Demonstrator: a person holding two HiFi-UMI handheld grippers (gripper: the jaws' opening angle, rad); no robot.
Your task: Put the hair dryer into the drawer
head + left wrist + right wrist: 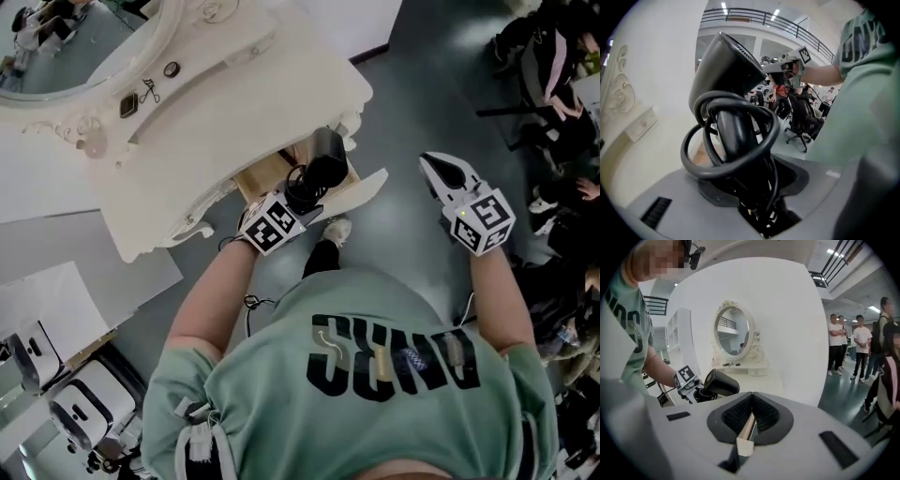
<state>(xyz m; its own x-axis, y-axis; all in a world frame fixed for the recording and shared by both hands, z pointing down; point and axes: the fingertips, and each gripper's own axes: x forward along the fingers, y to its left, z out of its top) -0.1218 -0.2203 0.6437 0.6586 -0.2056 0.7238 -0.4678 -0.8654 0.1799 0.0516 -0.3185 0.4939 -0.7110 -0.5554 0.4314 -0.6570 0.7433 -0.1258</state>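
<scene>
White carved dressing table (234, 112) with an oval mirror; small items lie on its tabletop.

Its wood-lined drawer (265, 176) stands pulled out below the tabletop edge.

The black hair dryer (325, 157), with its black cord (736, 161) looped round the handle, is over the open drawer as seen from above. It is held up, not lying inside.

Left gripper (300, 197): jaws clamped on the dryer's handle and cord loops.

Right gripper (441, 173): well apart to the side, jaws closed together, nothing between them.

Judgement: the drawer is open and the dryer is in hand. Lowering it in and letting go are left.
</scene>
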